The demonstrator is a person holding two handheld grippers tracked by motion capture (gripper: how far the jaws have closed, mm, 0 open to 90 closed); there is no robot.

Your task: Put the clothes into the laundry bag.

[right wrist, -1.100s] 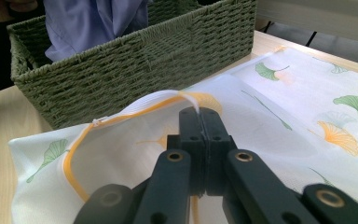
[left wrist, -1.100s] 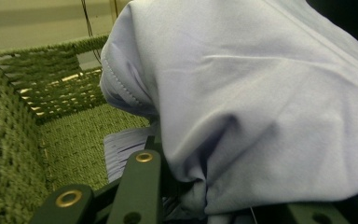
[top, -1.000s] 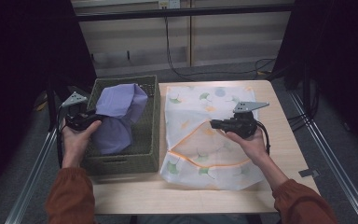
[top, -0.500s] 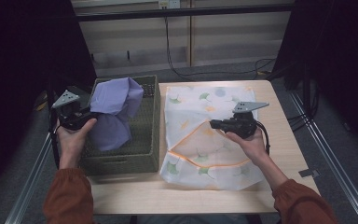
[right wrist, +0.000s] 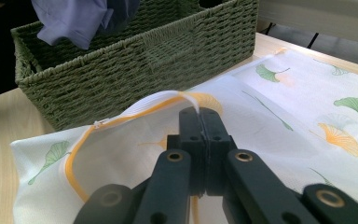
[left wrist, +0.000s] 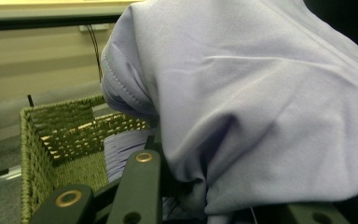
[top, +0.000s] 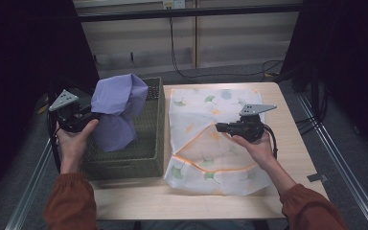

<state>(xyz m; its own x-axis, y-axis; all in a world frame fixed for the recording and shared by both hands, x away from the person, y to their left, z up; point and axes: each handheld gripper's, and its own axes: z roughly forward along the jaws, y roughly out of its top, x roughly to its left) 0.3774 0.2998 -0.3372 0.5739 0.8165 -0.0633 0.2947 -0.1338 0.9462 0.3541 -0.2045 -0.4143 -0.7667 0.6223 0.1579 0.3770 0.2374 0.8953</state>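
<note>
- Your left gripper (top: 92, 116) sits at the left of the high view, beside the green woven basket (top: 151, 143), and pinches a lilac cloth (top: 117, 110).
- The lilac cloth bunches up above the basket, its upper folds level with the basket's far rim and its lower part hanging down inside.
- In the left gripper view the lilac cloth (left wrist: 261, 102) drapes over the jaws at the right of the frame, with the basket's woven wall (left wrist: 32, 154) at lower left.
- Your right gripper (top: 219, 127) lies at centre right of the high view, jaws pressed together on the orange-trimmed edge of a white mesh bag (top: 206, 103) printed with green and orange leaves.
- In the right gripper view that gripper (right wrist: 199, 114) lifts the bag's zip edge (right wrist: 135, 109) a little off the rest of the bag.
- The bag lies flat on the light wooden worktop (top: 292, 143), just to the right of the basket.
</note>
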